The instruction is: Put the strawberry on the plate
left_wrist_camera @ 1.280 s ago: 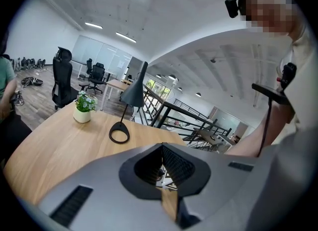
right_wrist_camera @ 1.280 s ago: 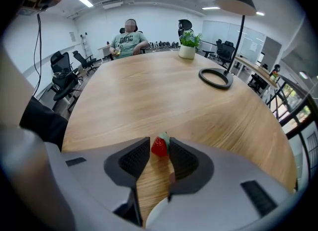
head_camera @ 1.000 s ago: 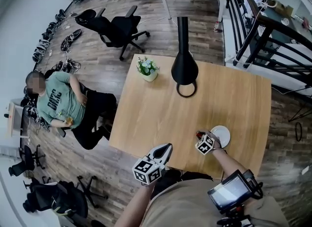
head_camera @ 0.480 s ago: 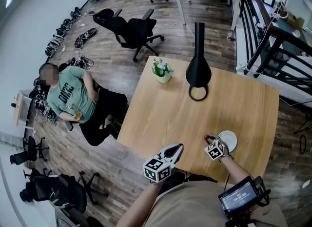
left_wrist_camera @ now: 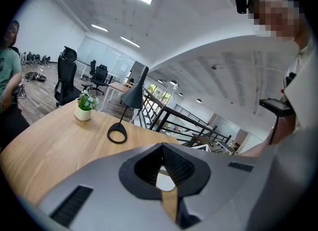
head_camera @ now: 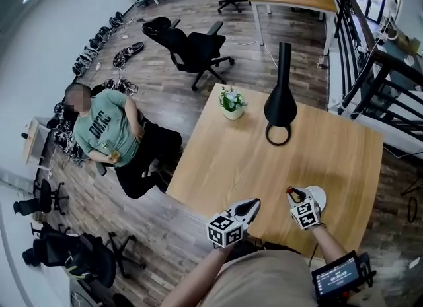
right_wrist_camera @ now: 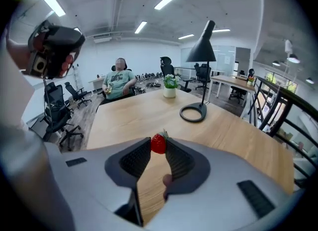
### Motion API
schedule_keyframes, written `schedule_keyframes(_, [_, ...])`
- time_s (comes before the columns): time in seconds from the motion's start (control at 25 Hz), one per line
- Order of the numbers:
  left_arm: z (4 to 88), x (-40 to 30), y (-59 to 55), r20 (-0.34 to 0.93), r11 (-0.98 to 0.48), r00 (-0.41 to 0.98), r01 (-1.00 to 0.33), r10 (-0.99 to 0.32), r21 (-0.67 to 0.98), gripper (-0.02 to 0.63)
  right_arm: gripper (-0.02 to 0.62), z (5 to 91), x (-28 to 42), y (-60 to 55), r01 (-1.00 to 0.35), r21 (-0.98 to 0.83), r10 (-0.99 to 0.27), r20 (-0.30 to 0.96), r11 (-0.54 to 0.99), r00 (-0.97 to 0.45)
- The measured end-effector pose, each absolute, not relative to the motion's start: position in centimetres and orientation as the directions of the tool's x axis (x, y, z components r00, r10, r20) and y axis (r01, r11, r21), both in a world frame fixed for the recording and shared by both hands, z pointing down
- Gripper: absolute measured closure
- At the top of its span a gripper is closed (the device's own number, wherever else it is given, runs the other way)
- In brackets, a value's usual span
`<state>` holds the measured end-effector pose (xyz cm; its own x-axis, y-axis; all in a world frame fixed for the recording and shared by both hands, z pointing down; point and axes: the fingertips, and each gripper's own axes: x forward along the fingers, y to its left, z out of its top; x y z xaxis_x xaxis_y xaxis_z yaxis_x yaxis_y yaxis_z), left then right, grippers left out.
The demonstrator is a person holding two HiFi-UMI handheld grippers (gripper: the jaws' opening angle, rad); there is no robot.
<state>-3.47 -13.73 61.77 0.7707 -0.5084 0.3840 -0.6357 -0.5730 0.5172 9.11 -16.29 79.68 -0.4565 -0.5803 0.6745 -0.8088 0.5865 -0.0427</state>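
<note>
A small red strawberry (right_wrist_camera: 158, 143) is pinched between the tips of my right gripper (right_wrist_camera: 158, 146), which is shut on it and held above the wooden table (head_camera: 238, 160). In the head view the strawberry (head_camera: 289, 191) shows at the gripper's tip, just left of the white plate (head_camera: 320, 197) near the table's front right. My left gripper (head_camera: 256, 202) hovers over the table's front edge, left of the right one. Its jaws are shut with nothing between them (left_wrist_camera: 161, 148).
A black lamp (head_camera: 280, 107) with a ring base and a small potted plant (head_camera: 232, 101) stand at the far side of the table. A person in a green shirt (head_camera: 106, 134) sits left of the table, with black office chairs (head_camera: 195, 48) behind.
My right gripper has risen off the table with the strawberry in its jaws. The left gripper has stayed about where it was.
</note>
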Motion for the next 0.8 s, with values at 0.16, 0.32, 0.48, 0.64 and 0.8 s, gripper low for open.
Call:
schedule_keyframes(0.16, [61.9, -2.8, -13.5, 0.382, -0.589, 0.786, -0.617, -0.486, 0.522, 0.603, 0.492, 75.7, 9.2, -16.9, -0.825, -0.038, -0.642, 0.607, 0.564, -0.468])
schedule_keyframes(0.32, [62.2, -1.5, -13.4, 0.378, -0.613, 0.806, -0.592, -0.456, 0.523, 0.603, 0.492, 71.9, 9.9, -17.2, -0.837, -0.031, -0.69, 0.549, 0.546, -0.471])
schedule_keyframes(0.48, [62.2, -0.6, -13.3, 0.381, -0.631, 0.817, -0.576, -0.433, 0.519, 0.603, 0.492, 68.3, 10.4, -17.3, -0.844, -0.022, -0.73, 0.49, 0.536, -0.476])
schedule_keyframes(0.64, [61.8, 0.7, -13.4, 0.379, -0.653, 0.83, -0.556, -0.409, 0.514, 0.603, 0.492, 65.2, 11.8, -17.2, -0.859, -0.01, -0.768, 0.443, 0.512, -0.463])
schedule_keyframes(0.8, [61.2, 1.4, -13.8, 0.372, -0.67, 0.838, -0.543, -0.398, 0.506, 0.603, 0.492, 62.7, 12.9, -17.0, -0.872, 0.003, -0.799, 0.402, 0.49, -0.447])
